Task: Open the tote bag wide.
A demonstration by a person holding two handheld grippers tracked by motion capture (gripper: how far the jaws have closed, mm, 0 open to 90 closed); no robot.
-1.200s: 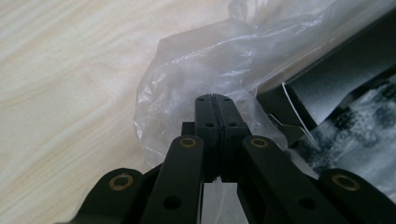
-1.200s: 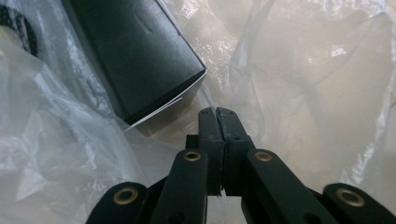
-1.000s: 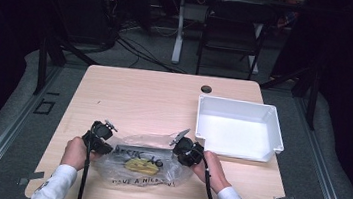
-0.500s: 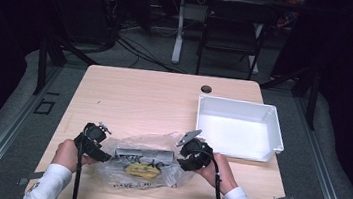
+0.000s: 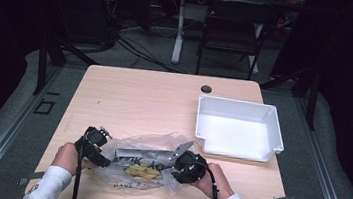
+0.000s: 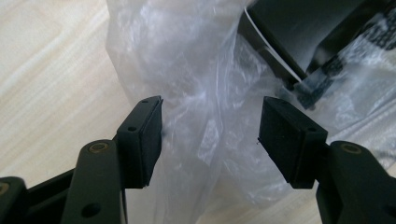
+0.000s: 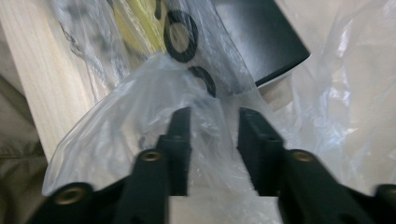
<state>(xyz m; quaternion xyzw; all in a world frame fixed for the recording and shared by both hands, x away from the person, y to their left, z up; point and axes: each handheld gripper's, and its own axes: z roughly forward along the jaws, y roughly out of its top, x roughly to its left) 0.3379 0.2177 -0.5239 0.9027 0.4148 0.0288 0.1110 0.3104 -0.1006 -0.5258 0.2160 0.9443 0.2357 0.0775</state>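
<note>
1. A wooden table [image 5: 164, 103] seen from above, with a person's two hands reaching in from the near edge, each holding a black gripper.
2. A clear plastic bag [image 5: 144, 164] lies crumpled at the near edge of the table, between the two grippers. It has black lettering on it, and a dark flat item [image 5: 145, 155] and something yellow [image 5: 142, 171] are inside.
3. The left gripper [image 6: 210, 135] is at the bag's left end. Its jaws are spread wide, with bag film lying between them but not pinched.
4. The right gripper [image 7: 215, 140] is at the bag's right end. Its jaws stand partly apart with film between them; whether they grip it cannot be told.
5. A white tray [image 5: 274, 133] sits at the table's right side, just beyond the right gripper.
6. A small dark round mark [image 5: 206, 89] is near the far edge.
</note>
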